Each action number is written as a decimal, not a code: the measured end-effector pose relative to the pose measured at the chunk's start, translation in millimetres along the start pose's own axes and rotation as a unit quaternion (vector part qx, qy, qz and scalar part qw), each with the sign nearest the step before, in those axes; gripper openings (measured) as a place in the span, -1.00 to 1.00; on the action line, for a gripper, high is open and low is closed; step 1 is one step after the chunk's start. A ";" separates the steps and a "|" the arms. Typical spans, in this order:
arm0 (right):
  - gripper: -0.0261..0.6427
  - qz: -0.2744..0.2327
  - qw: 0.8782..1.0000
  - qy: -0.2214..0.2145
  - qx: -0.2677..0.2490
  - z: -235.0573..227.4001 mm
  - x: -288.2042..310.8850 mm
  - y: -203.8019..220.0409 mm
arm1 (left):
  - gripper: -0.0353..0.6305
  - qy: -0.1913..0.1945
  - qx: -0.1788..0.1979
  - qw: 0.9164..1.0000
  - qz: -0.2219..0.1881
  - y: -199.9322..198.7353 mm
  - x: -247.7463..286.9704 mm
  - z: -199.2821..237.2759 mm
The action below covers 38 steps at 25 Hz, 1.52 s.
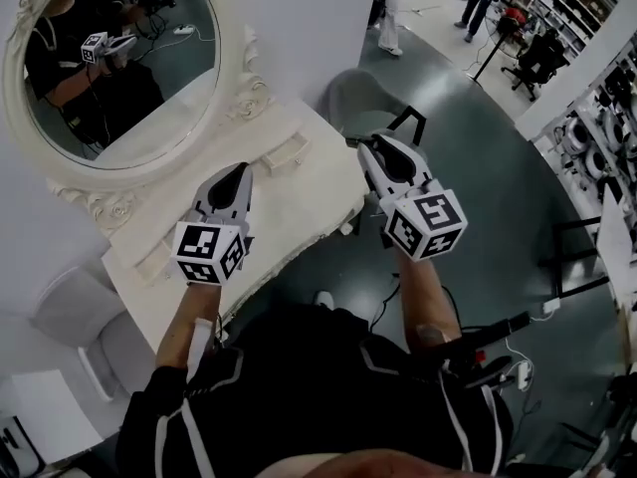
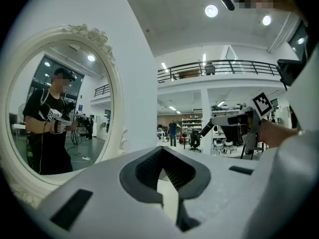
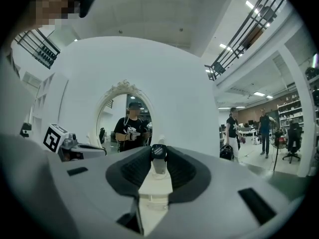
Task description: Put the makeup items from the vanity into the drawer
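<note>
My right gripper (image 1: 368, 147) hangs level past the right end of the white vanity (image 1: 299, 202). In the right gripper view it (image 3: 158, 158) is shut on a small white makeup item with a round black cap (image 3: 158, 152), which stands upright between the jaws. The item is hidden in the head view. My left gripper (image 1: 239, 172) is over the vanity top, open with nothing between the jaws, and the left gripper view (image 2: 163, 173) shows only white tabletop in the gap. A small closed drawer (image 1: 284, 153) sits at the vanity's back. No other makeup items show.
An oval white-framed mirror (image 1: 119, 58) stands behind the vanity and reflects me. A grey round seat (image 1: 356, 100) is beyond the right gripper. A white stool (image 1: 80, 317) is at lower left. People (image 3: 232, 131) stand far off on the open grey floor.
</note>
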State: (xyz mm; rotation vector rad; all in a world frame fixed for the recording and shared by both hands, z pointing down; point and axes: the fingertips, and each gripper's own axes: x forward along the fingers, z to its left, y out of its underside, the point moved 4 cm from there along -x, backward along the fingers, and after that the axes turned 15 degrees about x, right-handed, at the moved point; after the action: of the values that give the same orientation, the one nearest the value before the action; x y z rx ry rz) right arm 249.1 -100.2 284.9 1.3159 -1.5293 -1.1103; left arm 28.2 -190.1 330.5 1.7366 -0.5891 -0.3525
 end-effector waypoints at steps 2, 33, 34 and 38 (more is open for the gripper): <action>-0.61 0.003 1.000 -0.007 0.000 -15.4 7.1 -3.6 | -0.88 -0.008 0.001 1.000 0.006 0.1 12.6 -3.4; -0.61 0.132 0.991 -0.016 -0.004 -56.7 200.4 65.3 | -0.88 -0.033 -0.023 0.998 0.056 83.0 75.1 85.4; -0.61 0.138 0.990 -0.021 -0.005 -60.8 204.0 69.3 | -0.88 -0.037 -0.022 0.997 0.059 84.8 78.5 83.9; -0.61 0.161 0.986 -0.042 -0.003 -76.6 219.3 82.7 | -0.88 -0.060 -0.025 0.994 0.082 93.9 89.0 76.8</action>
State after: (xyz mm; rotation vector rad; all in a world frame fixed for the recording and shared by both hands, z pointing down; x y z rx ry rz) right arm 272.4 -320.5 393.3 0.9824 -1.7283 -0.9703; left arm 42.3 -317.7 409.0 1.6138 -0.7986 -0.3537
